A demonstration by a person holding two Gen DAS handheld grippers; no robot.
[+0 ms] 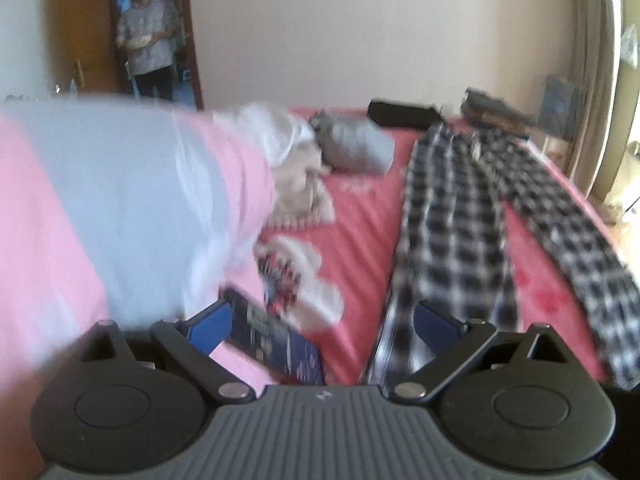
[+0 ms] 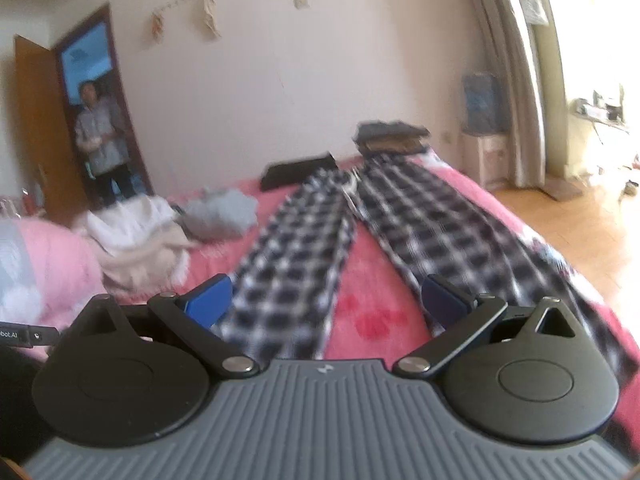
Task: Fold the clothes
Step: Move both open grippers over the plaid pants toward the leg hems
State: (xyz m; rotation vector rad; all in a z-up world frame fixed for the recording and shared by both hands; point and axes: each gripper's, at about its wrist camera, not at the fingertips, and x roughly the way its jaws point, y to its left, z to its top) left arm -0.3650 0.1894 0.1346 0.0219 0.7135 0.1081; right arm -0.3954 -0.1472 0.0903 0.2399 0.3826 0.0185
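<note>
Gaping with nothing between their pads, both the right gripper (image 2: 326, 306) and the left gripper (image 1: 324, 330) hang over the near leg ends of the checked trousers (image 2: 296, 264), which stretch lengthwise up the frame across the pink bed (image 2: 372, 280), waistband farthest away; the right gripper looks better centred.

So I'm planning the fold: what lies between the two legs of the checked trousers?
Only bare pink bedcover shows between the legs of the checked trousers, clearest in the right wrist view.
</note>
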